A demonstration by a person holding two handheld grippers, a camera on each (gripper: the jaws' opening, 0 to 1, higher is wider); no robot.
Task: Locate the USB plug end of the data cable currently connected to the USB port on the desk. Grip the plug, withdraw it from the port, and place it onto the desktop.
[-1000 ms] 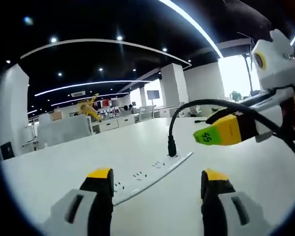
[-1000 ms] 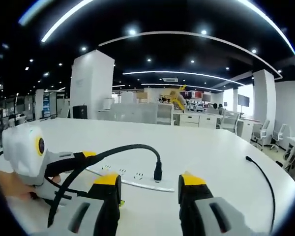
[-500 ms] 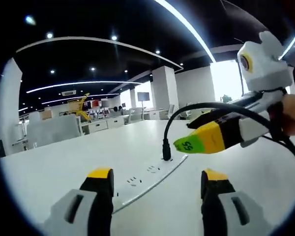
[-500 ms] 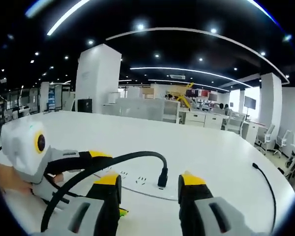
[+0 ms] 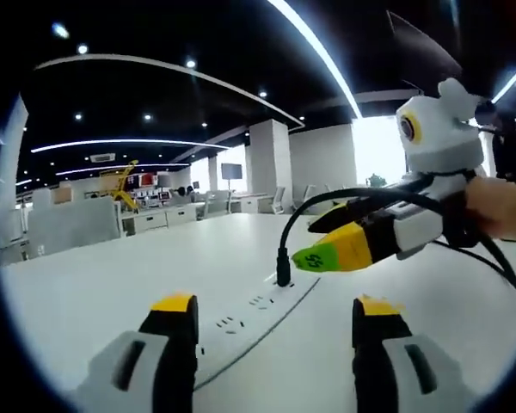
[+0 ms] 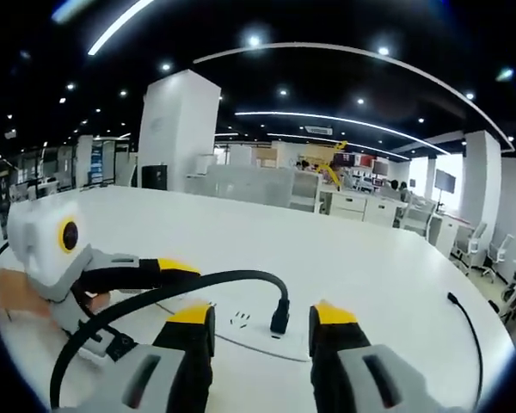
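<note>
The white desk [image 6: 344, 258] carries a flat white power strip [image 5: 258, 314], and the black USB plug [image 6: 279, 318] stands upright in it, still seated. The right gripper [image 6: 260, 314] has its jaws parted with the plug between them, apparently lined up to close on it. The left gripper [image 5: 271, 310] waits open and empty nearby.

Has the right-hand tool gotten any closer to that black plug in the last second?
Yes. In the left gripper view, the right tool has closed in on the plug seated in the power strip.
</note>
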